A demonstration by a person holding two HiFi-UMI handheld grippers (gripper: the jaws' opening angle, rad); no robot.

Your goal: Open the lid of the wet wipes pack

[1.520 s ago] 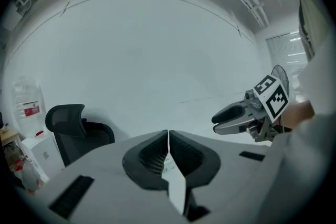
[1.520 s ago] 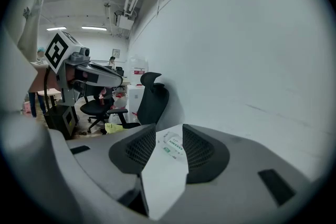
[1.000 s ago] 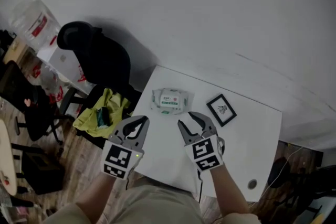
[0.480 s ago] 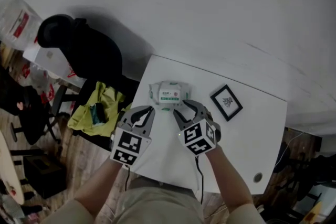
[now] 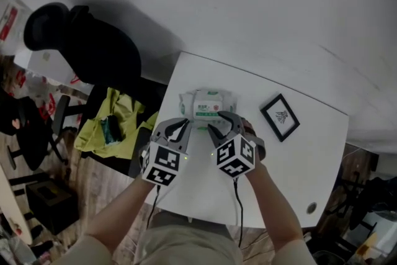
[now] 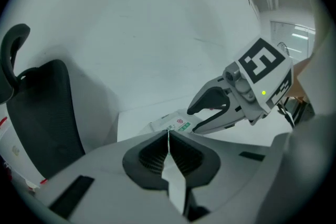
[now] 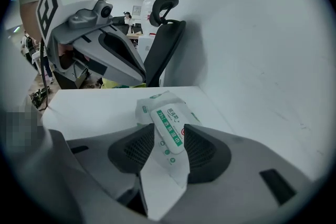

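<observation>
1. The wet wipes pack [image 5: 208, 103] lies flat on the white table [image 5: 298, 164], near its far edge and toward its left side. Its lid, which carries a green-and-white label, faces up and lies flat on the pack.
2. The right tool [image 7: 169, 128] is released, with its jaws spread. In the right gripper view the near end of the pack, label and all, sits in the gap between the two ribbed pads [image 7: 202, 150]. I cannot tell whether the pads touch the pack.
3. The left tool [image 6: 168, 135] is clenched, its jaws meeting tip to tip with nothing between them. It sits just to the left of the right tool and points at the near left corner of the pack, close to it. I cannot tell whether it touches the pack.
4. In the head view both tools are side by side at the near edge of the pack, each held in one of the person's hands.
5. A small black picture frame [image 5: 280, 116] lies flat on the table to the right of the pack and apart from it.
6. Off the table to the left there is a black office chair [image 5: 87, 53]. A yellow-green cloth [image 5: 124, 115] is bunched up between the chair and the table edge.
</observation>
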